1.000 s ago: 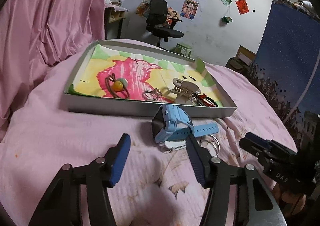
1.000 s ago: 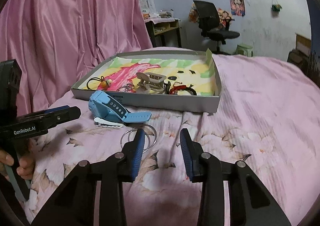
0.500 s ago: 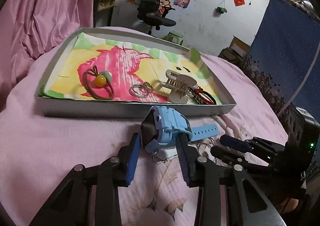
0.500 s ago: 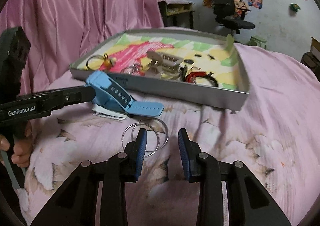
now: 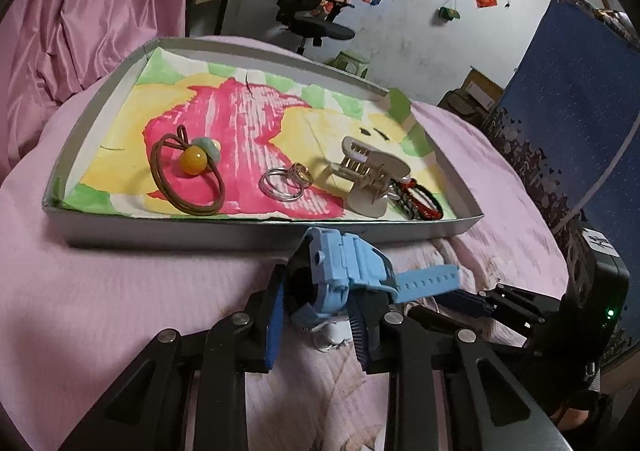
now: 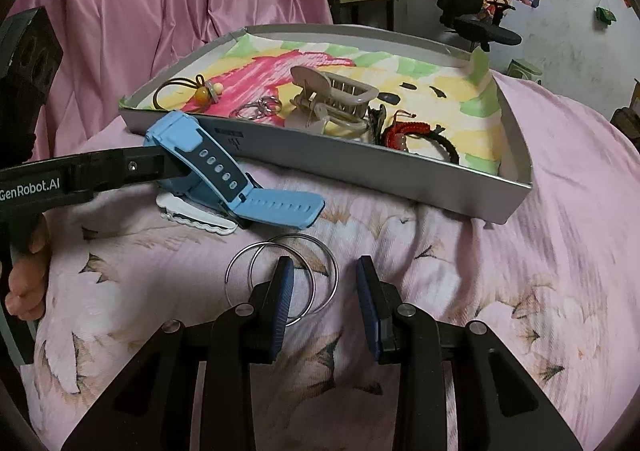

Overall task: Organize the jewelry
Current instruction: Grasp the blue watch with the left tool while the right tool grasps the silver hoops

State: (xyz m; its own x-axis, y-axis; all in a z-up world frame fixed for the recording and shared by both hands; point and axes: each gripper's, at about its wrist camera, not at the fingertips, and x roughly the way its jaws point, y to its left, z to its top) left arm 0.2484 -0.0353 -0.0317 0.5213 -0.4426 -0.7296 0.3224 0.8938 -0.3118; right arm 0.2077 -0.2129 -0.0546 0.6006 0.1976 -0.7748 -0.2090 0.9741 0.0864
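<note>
A blue watch (image 5: 344,275) lies on the pink bedspread just in front of a grey tray (image 5: 168,231). My left gripper (image 5: 316,315) is shut on the watch's body; it also shows in the right wrist view (image 6: 192,155). My right gripper (image 6: 324,291) is open over two silver hoops (image 6: 280,275) on the bedspread, its left finger inside the hoops. A white hair clip (image 6: 196,217) lies under the watch. In the tray lie a brown hair tie with a yellow bead (image 5: 188,175), silver rings (image 5: 284,183), a beige claw clip (image 5: 368,179) and a red-black bracelet (image 5: 420,203).
The tray's near wall (image 6: 360,167) stands just beyond the watch. Pink curtain (image 6: 160,11) hangs at the left. An office chair (image 6: 468,11) and a desk stand far behind. A blue board (image 5: 572,111) stands at the right of the bed.
My left gripper moved forward and closed on the blue watch. My right gripper moved forward over the silver hoops and stayed open.
</note>
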